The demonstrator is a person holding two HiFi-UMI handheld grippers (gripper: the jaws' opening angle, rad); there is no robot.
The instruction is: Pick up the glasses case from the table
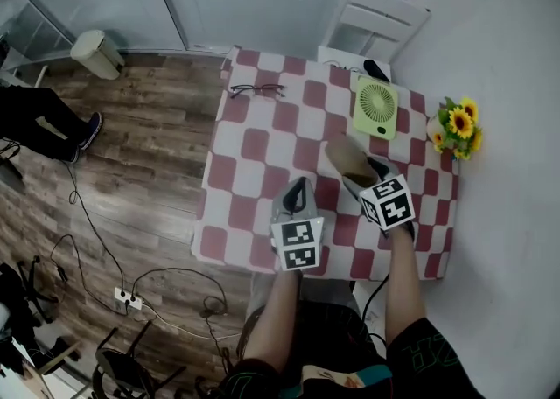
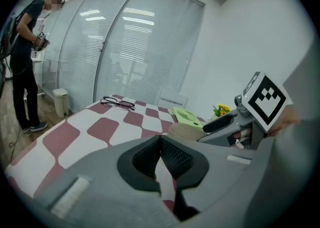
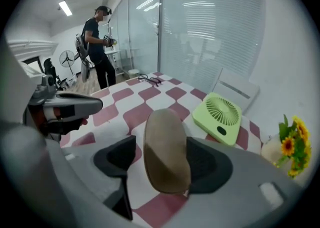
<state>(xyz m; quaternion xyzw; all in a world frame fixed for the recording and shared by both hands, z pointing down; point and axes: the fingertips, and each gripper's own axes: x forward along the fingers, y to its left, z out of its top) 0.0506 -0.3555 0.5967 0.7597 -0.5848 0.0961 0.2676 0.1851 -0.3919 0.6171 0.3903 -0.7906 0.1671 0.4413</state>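
A tan oval glasses case (image 1: 346,159) lies on the red-and-white checked table (image 1: 249,157). My right gripper (image 1: 359,177) stands open around it. In the right gripper view the case (image 3: 165,147) fills the space between the jaws of the gripper (image 3: 162,163); it rests against the right pad, and a gap shows at the left pad. My left gripper (image 1: 298,185) hovers over the table's near edge, left of the case. Its jaws (image 2: 160,144) are shut with nothing between them.
A pair of eyeglasses (image 1: 256,88) lies at the table's far left corner. A green fan (image 1: 376,107) and a pot of sunflowers (image 1: 458,126) sit at the far right. A white chair (image 1: 372,17) stands behind the table. A person (image 3: 97,47) stands off to the left. Cables cross the floor.
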